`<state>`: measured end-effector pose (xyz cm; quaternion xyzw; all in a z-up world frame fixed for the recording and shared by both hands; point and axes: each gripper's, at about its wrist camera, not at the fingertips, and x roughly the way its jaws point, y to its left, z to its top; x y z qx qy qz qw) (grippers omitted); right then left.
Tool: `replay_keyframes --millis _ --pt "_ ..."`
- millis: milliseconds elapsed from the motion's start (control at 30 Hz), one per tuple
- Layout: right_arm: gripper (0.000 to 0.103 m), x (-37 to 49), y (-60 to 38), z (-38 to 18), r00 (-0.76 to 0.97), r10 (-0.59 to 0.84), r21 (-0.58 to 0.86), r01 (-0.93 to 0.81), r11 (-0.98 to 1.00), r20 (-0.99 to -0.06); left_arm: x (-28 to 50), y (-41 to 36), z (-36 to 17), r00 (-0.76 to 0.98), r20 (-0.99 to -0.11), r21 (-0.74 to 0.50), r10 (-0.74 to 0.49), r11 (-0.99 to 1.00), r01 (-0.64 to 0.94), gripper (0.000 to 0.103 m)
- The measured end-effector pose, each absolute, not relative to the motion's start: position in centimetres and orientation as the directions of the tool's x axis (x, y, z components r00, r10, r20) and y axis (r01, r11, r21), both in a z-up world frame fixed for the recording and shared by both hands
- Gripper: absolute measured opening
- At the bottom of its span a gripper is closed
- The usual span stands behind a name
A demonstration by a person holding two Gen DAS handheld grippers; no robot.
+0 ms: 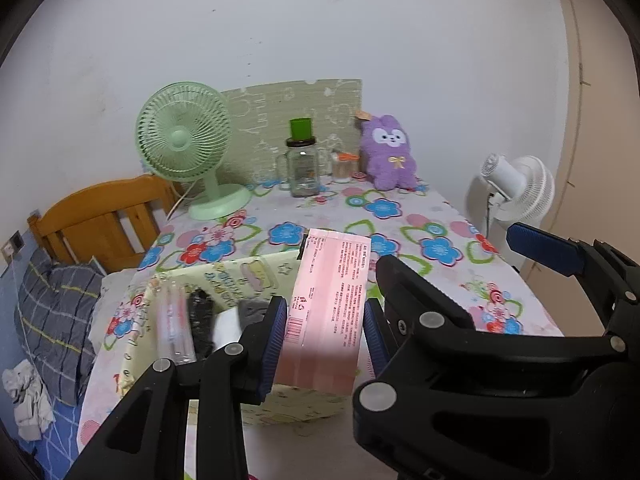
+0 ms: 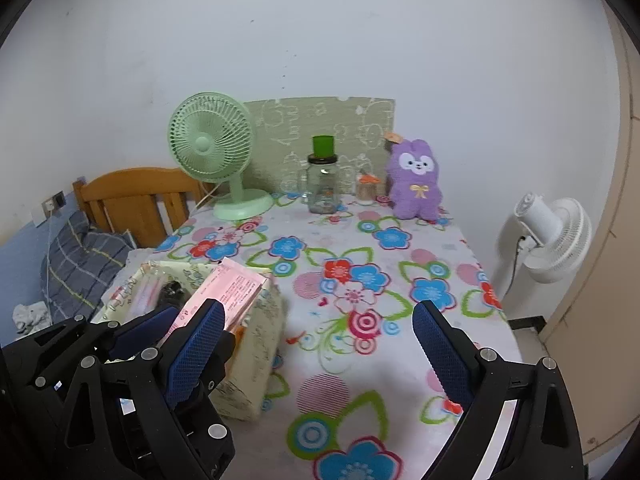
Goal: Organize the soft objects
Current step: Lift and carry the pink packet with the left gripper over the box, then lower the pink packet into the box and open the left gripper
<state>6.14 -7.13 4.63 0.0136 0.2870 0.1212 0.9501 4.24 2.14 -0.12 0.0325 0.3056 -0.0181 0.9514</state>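
Note:
My left gripper (image 1: 325, 330) is shut on a pink tissue pack (image 1: 332, 300) and holds it above the pale yellow fabric bin (image 1: 240, 276) at the table's near left. The bin holds a clear packet (image 1: 172, 320) and dark items. In the right wrist view the pink pack (image 2: 232, 288) sits over the bin (image 2: 256, 364), with the left gripper below it. My right gripper (image 2: 320, 352) is open and empty above the flowered tablecloth (image 2: 360, 280). A purple plush toy (image 1: 390, 156) stands at the table's far right; it also shows in the right wrist view (image 2: 416, 186).
A green desk fan (image 1: 184, 140), a glass jar with a green lid (image 1: 303, 164) and a small orange-lidded jar (image 1: 346, 166) stand at the back. A white floor fan (image 1: 516, 184) is right of the table. A wooden bed frame (image 1: 100, 216) and plaid pillow (image 1: 52, 308) lie left.

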Motion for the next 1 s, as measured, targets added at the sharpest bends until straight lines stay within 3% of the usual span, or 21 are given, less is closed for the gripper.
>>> replay_keyframes --millis 633,667,800,1000 --pt "0.097 11.0 -2.0 2.2 0.753 0.262 0.117 -0.241 0.963 -0.604 8.3 7.5 -2.6 0.789 -0.613 0.029 0.050 0.999 -0.040 0.043" --pt "0.097 11.1 -1.9 2.2 0.751 0.262 0.116 -0.242 0.963 -0.606 8.3 7.6 -2.7 0.786 -0.616 0.023 0.050 0.999 -0.045 0.044" --pt "0.097 11.1 -1.7 1.9 0.741 0.272 0.118 -0.255 0.960 -0.614 8.0 7.7 -2.6 0.789 -0.614 0.013 0.036 0.999 -0.035 0.072" --pt "0.097 10.2 -2.6 2.9 0.757 0.267 0.116 -0.247 0.962 -0.596 7.1 7.1 -1.6 0.806 -0.592 0.007 0.030 0.999 -0.032 0.084"
